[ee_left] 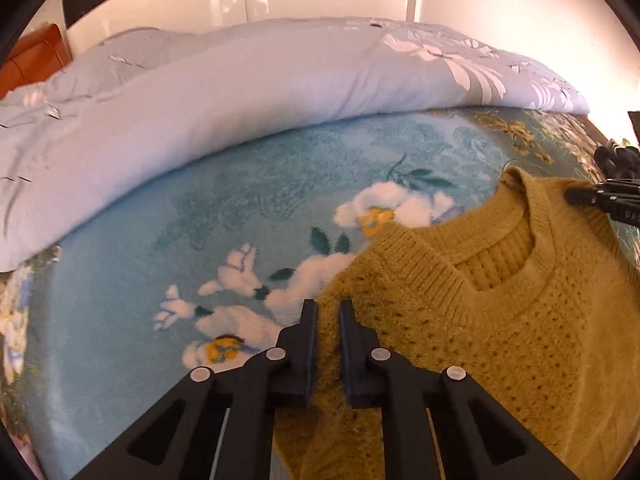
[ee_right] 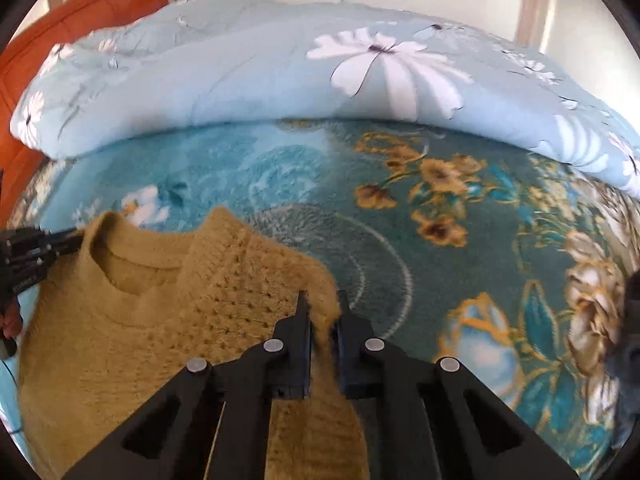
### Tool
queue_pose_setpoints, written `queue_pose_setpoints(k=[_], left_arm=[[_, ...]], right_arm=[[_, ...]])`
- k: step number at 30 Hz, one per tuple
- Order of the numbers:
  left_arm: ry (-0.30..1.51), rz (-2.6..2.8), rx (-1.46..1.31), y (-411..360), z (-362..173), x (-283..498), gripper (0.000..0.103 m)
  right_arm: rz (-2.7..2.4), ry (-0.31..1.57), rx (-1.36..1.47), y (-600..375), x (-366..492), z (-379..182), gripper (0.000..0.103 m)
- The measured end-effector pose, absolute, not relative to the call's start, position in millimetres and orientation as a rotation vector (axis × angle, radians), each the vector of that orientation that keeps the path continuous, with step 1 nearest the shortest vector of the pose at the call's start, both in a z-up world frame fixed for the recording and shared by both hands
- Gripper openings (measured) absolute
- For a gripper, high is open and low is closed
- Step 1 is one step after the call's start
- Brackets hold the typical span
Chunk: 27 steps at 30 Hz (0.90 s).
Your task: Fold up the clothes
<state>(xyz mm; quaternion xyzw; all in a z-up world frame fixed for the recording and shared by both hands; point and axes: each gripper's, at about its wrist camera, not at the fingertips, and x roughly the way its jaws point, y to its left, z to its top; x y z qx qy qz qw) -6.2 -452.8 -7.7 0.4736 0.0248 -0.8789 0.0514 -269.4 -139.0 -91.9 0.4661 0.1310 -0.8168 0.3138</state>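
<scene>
A mustard-yellow knit sweater (ee_left: 500, 320) lies on a blue floral blanket (ee_left: 240, 220), collar toward the far side. My left gripper (ee_left: 328, 312) is shut on the sweater's left shoulder edge. In the right wrist view the same sweater (ee_right: 132, 320) fills the lower left, and my right gripper (ee_right: 322, 304) is shut on its right shoulder edge. Each gripper shows at the edge of the other's view: the right gripper (ee_left: 600, 200) at the far right, the left gripper (ee_right: 36, 256) at the far left.
A rolled pale-blue floral duvet (ee_right: 320, 72) lies across the far side of the bed. An orange headboard (ee_right: 80, 8) stands behind it on the left. White walls rise beyond. The blanket (ee_right: 440, 220) stretches out to the right of the sweater.
</scene>
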Motion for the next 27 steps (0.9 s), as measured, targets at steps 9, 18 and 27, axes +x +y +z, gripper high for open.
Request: queue_pose_setpoints(k=[9,18,27], left_arm=[[0.148,-2.908,1.144,-436.5,98.1,68.8,0.011],[0.222,-3.043,0.901,-401.9,132.9,217.4,0.011],[0.336,-2.939,0.973,-339.4,51.0,326.2,0.011]], right_arm=[[-2.157,0.303,0.968,-100.2,-191.8,11.7,0.01],[-2.117,0.295,0.837,-10.9,-47.9,20.9,0.01],[-2.073,0.185,0.976,49.1,44.5,-59.9,0.01]])
